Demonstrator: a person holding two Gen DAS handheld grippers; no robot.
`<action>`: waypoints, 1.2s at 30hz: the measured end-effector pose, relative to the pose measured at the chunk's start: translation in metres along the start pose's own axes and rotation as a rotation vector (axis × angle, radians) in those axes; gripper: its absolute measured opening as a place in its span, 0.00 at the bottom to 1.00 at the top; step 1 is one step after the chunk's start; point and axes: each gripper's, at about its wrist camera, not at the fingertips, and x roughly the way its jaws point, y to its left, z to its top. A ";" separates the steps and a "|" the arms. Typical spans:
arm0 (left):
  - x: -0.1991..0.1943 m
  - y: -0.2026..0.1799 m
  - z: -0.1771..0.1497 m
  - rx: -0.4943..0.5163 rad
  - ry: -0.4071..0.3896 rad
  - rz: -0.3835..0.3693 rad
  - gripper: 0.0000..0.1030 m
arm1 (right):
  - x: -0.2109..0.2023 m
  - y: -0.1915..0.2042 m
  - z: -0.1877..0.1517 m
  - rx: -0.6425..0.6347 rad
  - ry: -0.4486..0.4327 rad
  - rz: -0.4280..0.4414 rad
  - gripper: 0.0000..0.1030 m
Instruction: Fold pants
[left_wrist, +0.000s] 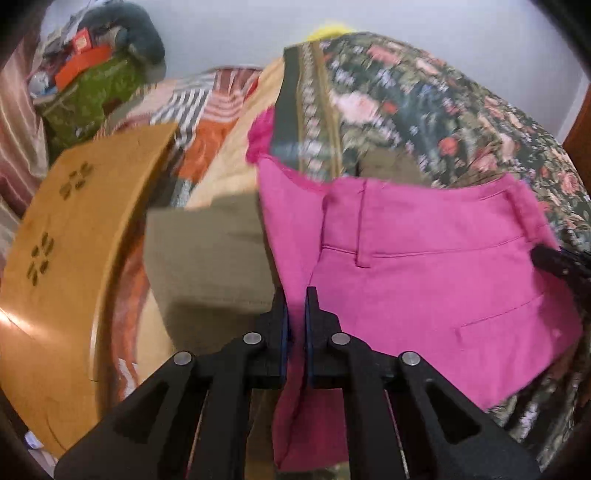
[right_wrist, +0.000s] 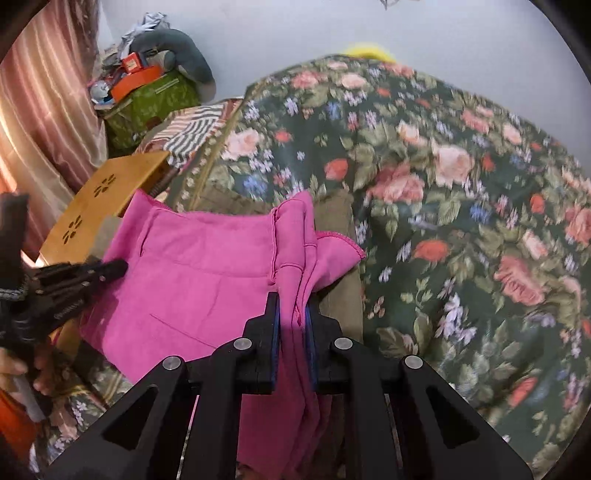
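Observation:
Bright pink pants (left_wrist: 424, 266) hang stretched between my two grippers above a floral bedspread (right_wrist: 461, 192). My left gripper (left_wrist: 296, 295) is shut on one side of the waist, cloth pinched between its blue pads. My right gripper (right_wrist: 293, 301) is shut on the other side, where the pink cloth (right_wrist: 207, 266) bunches in folds between the fingers. The waistband, a belt loop and a welt pocket face the left wrist view. Each gripper shows at the edge of the other view: the right one (left_wrist: 554, 262) and the left one (right_wrist: 92, 275).
A folded olive-khaki garment (left_wrist: 207, 258) lies on the bed under the pants. A small wooden table (left_wrist: 66, 258) with flower cut-outs stands at the left. A green box (right_wrist: 147, 103) with clutter and a pink curtain (right_wrist: 48, 110) are at the far left.

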 end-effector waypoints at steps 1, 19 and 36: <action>0.002 0.003 -0.001 -0.016 0.000 -0.005 0.11 | 0.001 -0.003 -0.002 0.014 0.003 0.013 0.12; -0.063 0.005 -0.034 0.002 0.029 0.160 0.25 | -0.069 0.008 -0.036 -0.036 -0.020 -0.083 0.40; -0.390 -0.077 -0.112 0.173 -0.496 -0.043 0.40 | -0.339 0.065 -0.084 -0.061 -0.479 0.002 0.40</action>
